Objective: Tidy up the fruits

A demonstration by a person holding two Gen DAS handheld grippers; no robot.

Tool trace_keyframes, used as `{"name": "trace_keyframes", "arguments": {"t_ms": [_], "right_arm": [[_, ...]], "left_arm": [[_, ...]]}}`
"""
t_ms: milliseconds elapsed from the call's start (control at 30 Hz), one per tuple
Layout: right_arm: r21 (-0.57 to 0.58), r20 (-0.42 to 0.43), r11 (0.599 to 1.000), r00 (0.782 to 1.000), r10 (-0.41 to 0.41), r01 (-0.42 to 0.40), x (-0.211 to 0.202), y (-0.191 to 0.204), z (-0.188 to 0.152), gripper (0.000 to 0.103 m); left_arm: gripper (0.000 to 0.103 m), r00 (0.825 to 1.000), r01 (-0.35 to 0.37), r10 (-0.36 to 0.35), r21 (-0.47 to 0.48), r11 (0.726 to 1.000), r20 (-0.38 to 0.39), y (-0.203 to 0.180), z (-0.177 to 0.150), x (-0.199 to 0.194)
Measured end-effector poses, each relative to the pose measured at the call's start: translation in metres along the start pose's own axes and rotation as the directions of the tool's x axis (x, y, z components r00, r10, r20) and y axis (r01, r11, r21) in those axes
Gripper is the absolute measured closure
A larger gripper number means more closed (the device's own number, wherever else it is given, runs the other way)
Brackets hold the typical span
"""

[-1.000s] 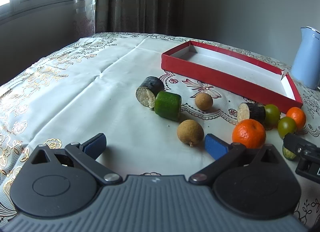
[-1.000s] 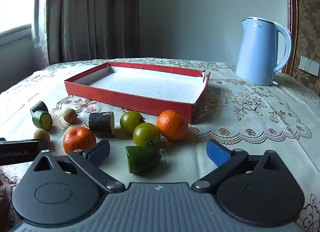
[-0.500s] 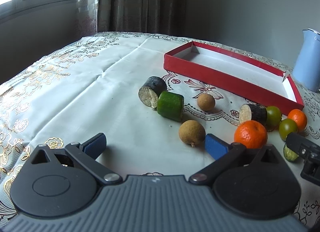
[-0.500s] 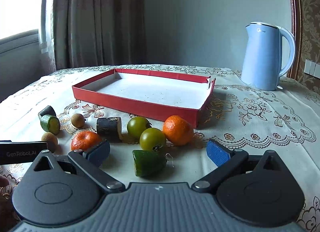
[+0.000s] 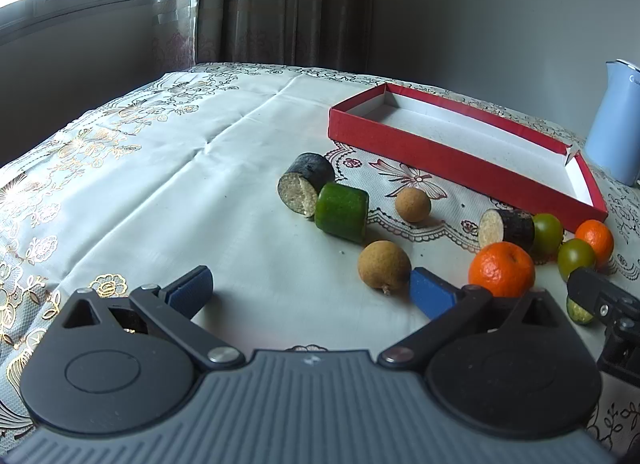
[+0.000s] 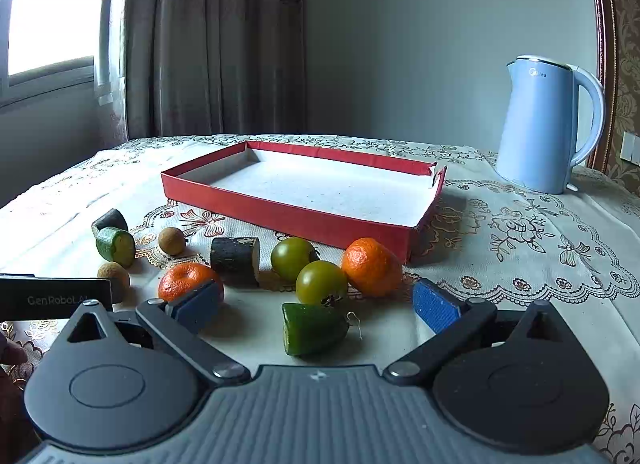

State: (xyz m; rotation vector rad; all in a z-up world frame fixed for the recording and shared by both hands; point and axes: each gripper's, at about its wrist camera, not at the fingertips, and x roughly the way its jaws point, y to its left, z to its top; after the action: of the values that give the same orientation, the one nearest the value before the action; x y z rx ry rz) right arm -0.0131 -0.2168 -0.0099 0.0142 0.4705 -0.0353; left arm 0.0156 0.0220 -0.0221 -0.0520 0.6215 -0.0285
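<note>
I have both tools hovering low over the counter, and neither has hold of anything. My left tool [image 5: 310,287] is spread wide, its blue pads apart over bare tablecloth, with a brown longan [image 5: 384,264] just beside the right pad. My right tool [image 6: 316,302] is equally wide, and a green cut fruit piece [image 6: 313,328] lies on the cloth between its pads, touching neither. The red tray [image 6: 288,219] sits toward the middle of the counter with nothing in it; all the fruit lies on the cloth in front of its near wall. Close to that wall I see two green tomatoes [image 6: 322,282], a tangerine [image 6: 371,267] by the tray's near right corner, and a dark cut cylinder [image 6: 235,260]. A second tangerine [image 6: 185,280] sits just behind my right tool's left pad. Farther left are a smaller longan [image 6: 172,240], a green cylinder [image 5: 341,212] and another dark cylinder [image 5: 306,183] touching it. A light blue kettle [image 6: 550,123] stands toward the counter's far right edge.
</note>
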Motion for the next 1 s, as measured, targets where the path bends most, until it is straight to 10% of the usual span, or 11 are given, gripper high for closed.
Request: {"name": "trace_keyframes", "arguments": {"t_ms": [1000], "right_arm": [[-0.064,0.028,0.996,0.998,0.059,-0.057,-0.0051,0.0096,-0.0012,0.000]], "left_arm": [[0.000,1.000,0.001,-0.001,-0.003,1.000,0.000,0.0001,0.0005,0.0004]]}}
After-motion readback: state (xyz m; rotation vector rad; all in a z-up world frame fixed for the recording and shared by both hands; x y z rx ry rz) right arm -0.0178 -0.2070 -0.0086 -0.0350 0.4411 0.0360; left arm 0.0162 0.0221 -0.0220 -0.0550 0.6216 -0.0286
